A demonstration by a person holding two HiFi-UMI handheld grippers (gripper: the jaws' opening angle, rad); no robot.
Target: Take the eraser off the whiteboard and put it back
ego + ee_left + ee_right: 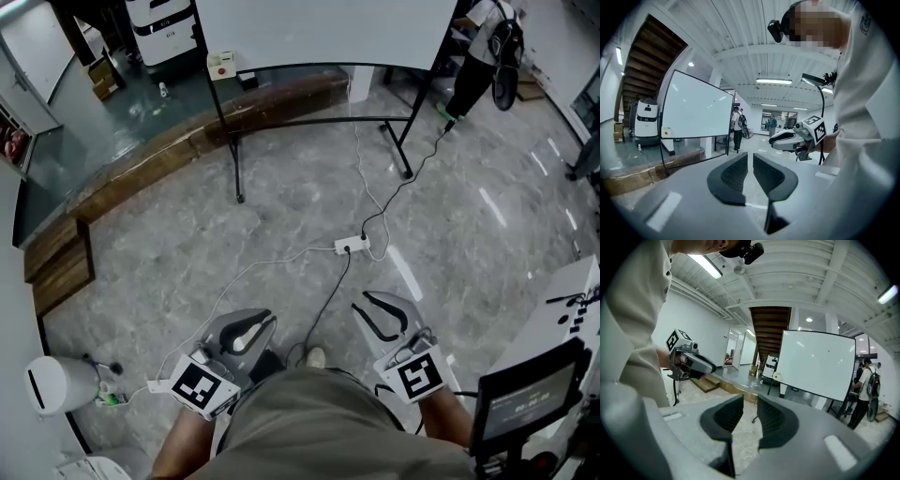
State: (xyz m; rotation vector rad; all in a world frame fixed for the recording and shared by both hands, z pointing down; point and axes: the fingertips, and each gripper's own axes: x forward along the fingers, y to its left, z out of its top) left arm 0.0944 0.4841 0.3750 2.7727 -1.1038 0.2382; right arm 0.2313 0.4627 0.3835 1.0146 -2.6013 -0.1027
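A large white whiteboard on a black tubular stand is seen across the grey marble-look floor, well apart from both grippers. The left gripper is held with its dark pads almost together, only a thin slit left and nothing in it. The right gripper is held with its jaws slightly apart and empty. A small white block eraser with a red spot is stuck at the board's lower left corner. It is judged to be light and stiff-shelled, probably held on by a magnet. It would best be taken across its two narrow sides and pulled straight off, since smooth plastic may slip.
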